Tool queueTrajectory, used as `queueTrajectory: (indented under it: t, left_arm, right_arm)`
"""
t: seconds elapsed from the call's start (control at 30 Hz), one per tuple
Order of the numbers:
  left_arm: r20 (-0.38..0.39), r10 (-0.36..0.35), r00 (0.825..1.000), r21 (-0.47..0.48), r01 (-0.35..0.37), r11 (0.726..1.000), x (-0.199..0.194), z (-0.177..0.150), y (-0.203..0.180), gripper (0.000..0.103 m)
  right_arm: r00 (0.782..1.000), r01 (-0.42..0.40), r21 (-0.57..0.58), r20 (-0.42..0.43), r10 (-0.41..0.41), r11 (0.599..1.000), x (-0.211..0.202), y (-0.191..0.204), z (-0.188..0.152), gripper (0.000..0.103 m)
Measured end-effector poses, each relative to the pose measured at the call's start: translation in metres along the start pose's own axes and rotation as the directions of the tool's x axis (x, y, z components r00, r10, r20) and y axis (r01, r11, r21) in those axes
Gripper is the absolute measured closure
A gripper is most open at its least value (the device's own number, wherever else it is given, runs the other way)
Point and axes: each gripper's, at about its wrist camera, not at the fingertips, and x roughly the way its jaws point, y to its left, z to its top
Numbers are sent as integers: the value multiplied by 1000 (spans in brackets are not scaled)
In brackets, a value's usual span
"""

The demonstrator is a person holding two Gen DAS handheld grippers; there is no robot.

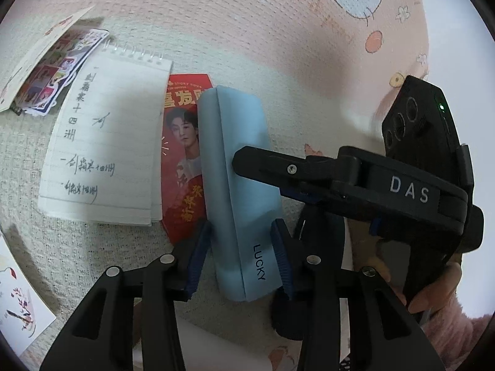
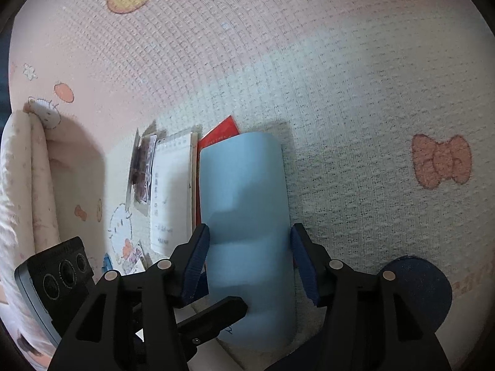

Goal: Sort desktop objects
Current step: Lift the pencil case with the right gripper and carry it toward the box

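A light blue pencil case (image 1: pixel 235 167) marked LUCKY lies lengthways on the cloth, partly over a red printed card (image 1: pixel 182 160). My left gripper (image 1: pixel 239 256) straddles its near end, blue pads on either side and not pressing, so it is open. In the right wrist view the same pencil case (image 2: pixel 244 185) sits between the pads of my right gripper (image 2: pixel 250 262), which is also open with small gaps at both sides. The right gripper's upper finger (image 1: pixel 247 159) reaches over the case from the right. The red card (image 2: pixel 219 131) peeks out behind the case.
A spiral notepad (image 1: pixel 108 142) with handwriting lies left of the red card. A sticker sheet (image 1: pixel 52 71) and a pale card lie at the far left, and an illustrated card (image 1: pixel 18 306) at the near left. A hand in a pink fuzzy sleeve (image 1: pixel 448 324) holds the right gripper.
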Motion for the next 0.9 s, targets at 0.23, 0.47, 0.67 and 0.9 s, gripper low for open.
queueTrajectory:
  t: [0.23,0.47,0.67,0.9]
  left_arm:
    - [15,-10,1000,33,10,999,-10,-10,-13,58]
    - [118,-50,992,72,42,997,-43,-10,-42,58]
    - [207,-118,971,129,93,987,-73,-11,-79,61]
    - [243,-162,956,245,101,964,-90,-15,-132,62]
  right_arm:
    - [998,30,-64,54,-27,997,-13,14,-12,52]
    - [988,15,-109,152,2,994,-60,31,-21,55]
    - [968,12,-130,249,21,991,-113,39,-23,56]
    - [939,56,-152,343,0,987,-173,23,-41,56]
